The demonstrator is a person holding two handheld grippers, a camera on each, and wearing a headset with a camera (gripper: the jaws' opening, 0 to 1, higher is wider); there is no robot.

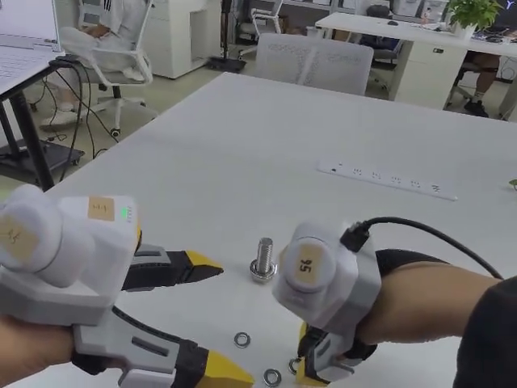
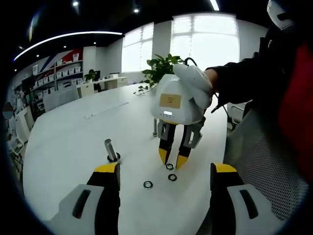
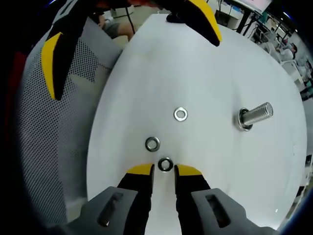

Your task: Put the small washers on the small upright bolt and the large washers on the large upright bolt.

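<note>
The right hand-held gripper (image 3: 165, 169) was pointed down at the white tabletop (image 3: 205, 73). Its jaws were set a little apart, and one small washer (image 3: 165, 164) was seen lying between the tips. Two more washers (image 3: 152, 144) were seen lying just beside it. An upright bolt (image 3: 254, 116) was seen nearby on the tabletop. The left hand-held gripper (image 1: 229, 319) was held wide open, with nothing in it.
</note>
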